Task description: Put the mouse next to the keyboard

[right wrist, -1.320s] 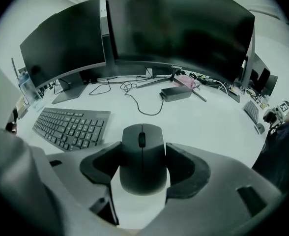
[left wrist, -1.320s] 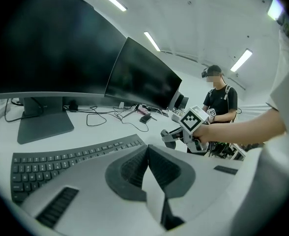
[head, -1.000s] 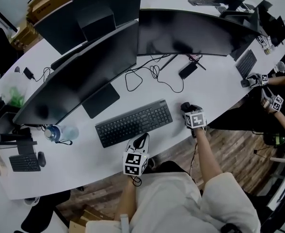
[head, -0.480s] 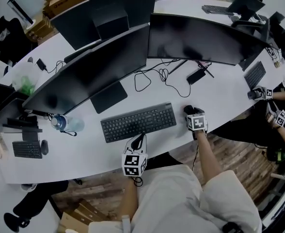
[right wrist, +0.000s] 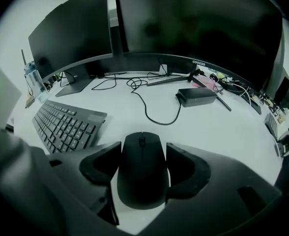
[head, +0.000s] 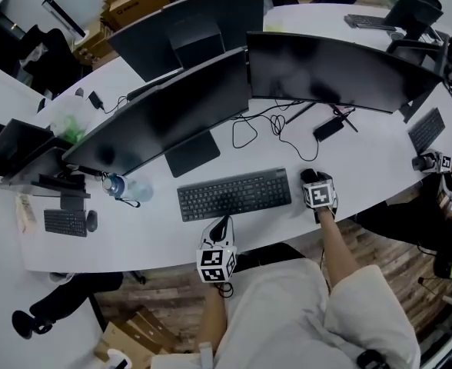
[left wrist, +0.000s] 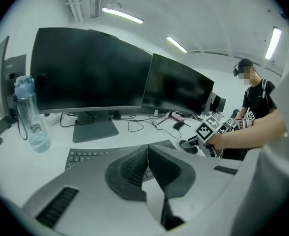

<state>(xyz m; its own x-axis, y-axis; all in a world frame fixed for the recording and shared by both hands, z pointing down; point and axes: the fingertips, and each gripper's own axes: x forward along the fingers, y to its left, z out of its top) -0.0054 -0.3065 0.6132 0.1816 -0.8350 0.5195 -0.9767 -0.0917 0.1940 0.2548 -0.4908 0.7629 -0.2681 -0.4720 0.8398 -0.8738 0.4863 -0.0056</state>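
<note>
A black mouse rests on the white desk, just right of the black keyboard. My right gripper points down over it, and its pads hug both sides of the mouse. In the head view the mouse shows at the tip of that right gripper. My left gripper hovers at the desk's front edge, below the keyboard's middle, shut with nothing in it. The left gripper view shows its shut left gripper above the keyboard, with the right gripper beyond.
Two dark monitors stand behind the keyboard, with looped cables and a power adapter on the desk between them and the mouse. A water bottle stands left of the keyboard. Another person with grippers works at the far right.
The head view has swung, so the desk sits further right in the picture. My left gripper has drawn back slightly from the keyboard's front edge. The right gripper stays around the mouse beside the keyboard.
</note>
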